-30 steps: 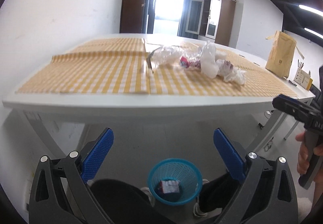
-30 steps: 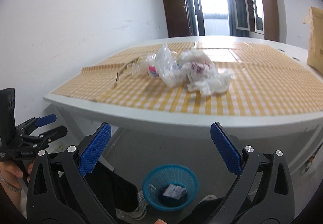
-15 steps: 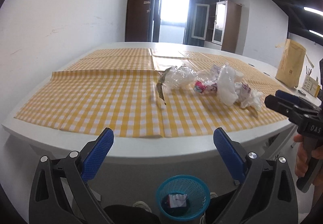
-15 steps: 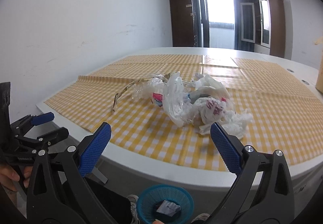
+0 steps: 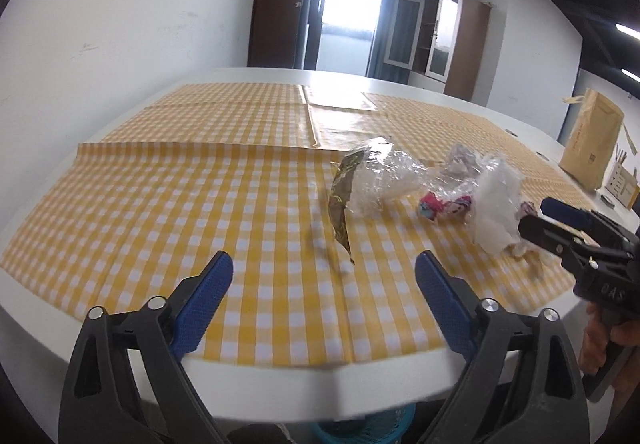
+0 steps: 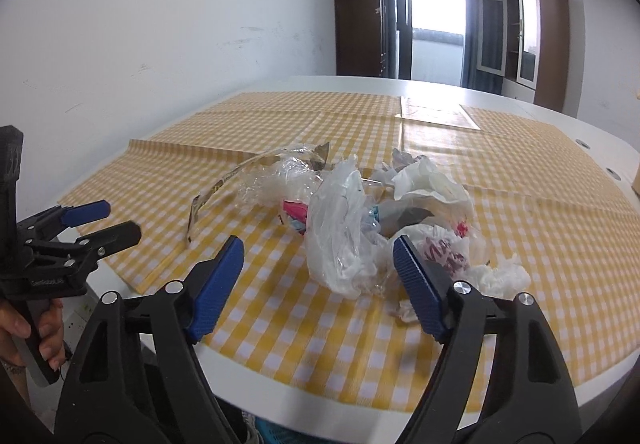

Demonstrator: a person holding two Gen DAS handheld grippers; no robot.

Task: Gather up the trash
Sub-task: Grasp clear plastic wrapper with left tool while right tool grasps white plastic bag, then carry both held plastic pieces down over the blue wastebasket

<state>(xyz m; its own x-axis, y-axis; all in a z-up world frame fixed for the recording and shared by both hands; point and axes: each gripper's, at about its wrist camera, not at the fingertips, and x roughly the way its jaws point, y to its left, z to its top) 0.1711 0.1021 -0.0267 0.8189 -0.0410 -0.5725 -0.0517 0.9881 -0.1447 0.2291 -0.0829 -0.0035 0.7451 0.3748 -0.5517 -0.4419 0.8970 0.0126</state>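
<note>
While both tools close on nothing, the crumpled clear plastic bag (image 6: pixel 340 236) lies on the yellow checked table (image 6: pixel 520 324) ahead of the right tool (image 6: pixel 318 264); light and slippery, it probably wants pinching at a bunched fold.

Yellow checked tablecloth (image 5: pixel 200 204), white table (image 6: pixel 520 92), brown paper bag (image 5: pixel 592 142)

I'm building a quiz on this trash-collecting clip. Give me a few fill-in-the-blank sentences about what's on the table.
1. The crumpled plastic trash lies on a checked cloth of white and ____.
2. The pads of the right gripper are coloured ____.
3. The jaws of the left gripper hold ____.
4. The brown paper bag stands ____ on the table.

Missing words: yellow; blue; nothing; upright
</note>
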